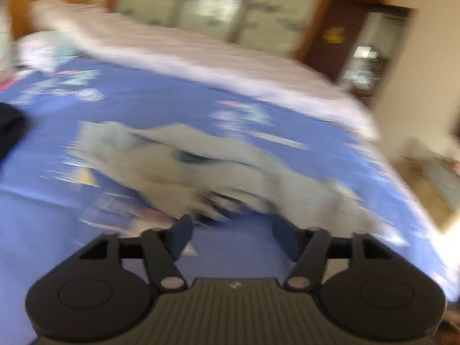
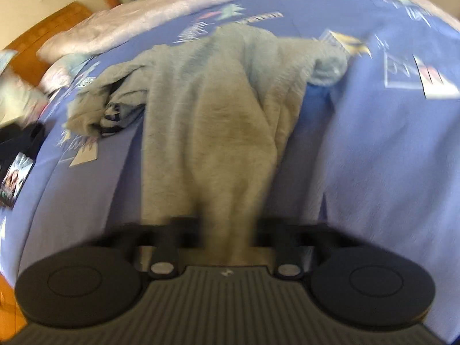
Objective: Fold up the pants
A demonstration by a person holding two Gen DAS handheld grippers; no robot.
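Right tongs (image 2: 228, 230) clenched on a bunched leg of the grey pants (image 2: 212, 109). Left tongs (image 1: 231, 237) released, spread wide, empty, just short of the pants' near edge. Pants lie crumpled mid-bed (image 2: 388, 158); bare blue sheet on both sides.

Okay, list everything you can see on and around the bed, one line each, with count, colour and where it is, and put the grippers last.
pants: one, grey, crumpled along the middle of the bed, one end in the right gripper
bedsheet: one, blue with printed patterns, covering the bed under the pants
quilt: one, pale pink-white, bunched along the far side of the bed
headboard: one, orange-brown wood, at the bed's end
dark garment: one, black, at the sheet's edge, too blurred to identify
wardrobe doors: pale, patterned, behind the bed
left gripper: one, black, jaws open, empty, just short of the pants
right gripper: one, black, jaws shut on the pants
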